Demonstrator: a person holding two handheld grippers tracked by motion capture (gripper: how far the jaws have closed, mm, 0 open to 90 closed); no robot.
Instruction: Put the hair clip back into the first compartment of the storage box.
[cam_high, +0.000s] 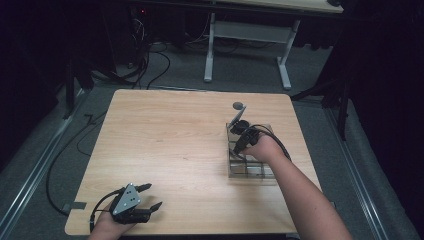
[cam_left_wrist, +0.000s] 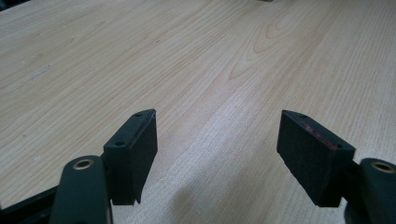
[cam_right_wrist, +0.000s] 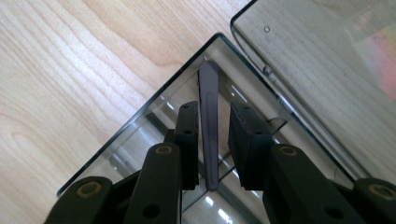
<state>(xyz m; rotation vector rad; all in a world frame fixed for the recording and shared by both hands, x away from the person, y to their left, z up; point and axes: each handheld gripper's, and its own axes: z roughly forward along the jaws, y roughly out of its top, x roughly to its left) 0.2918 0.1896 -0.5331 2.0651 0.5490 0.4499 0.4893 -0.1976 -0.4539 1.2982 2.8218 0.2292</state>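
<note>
A clear plastic organiser box (cam_high: 255, 172) with compartments sits on the right side of the wooden table (cam_high: 170, 140). My right gripper (cam_high: 236, 147) points down into its far-left corner compartment. In the right gripper view a slim dark utensil handle (cam_right_wrist: 208, 135) runs into the box corner (cam_right_wrist: 140, 119). It lies between the jaws of my right gripper (cam_right_wrist: 212, 109), which are narrowly apart; the left pad touches it and a small gap shows at the right pad. My left gripper (cam_high: 154, 195) rests near the front-left corner, and its jaws (cam_left_wrist: 217, 116) stand wide open over bare wood.
A clear lid panel (cam_right_wrist: 317, 70) stands beside the compartment and tilts up at the box's far end (cam_high: 236, 120). A small grey oval (cam_high: 239, 105) lies on the table just beyond it. Cables and a white desk frame (cam_high: 247, 50) are on the floor behind.
</note>
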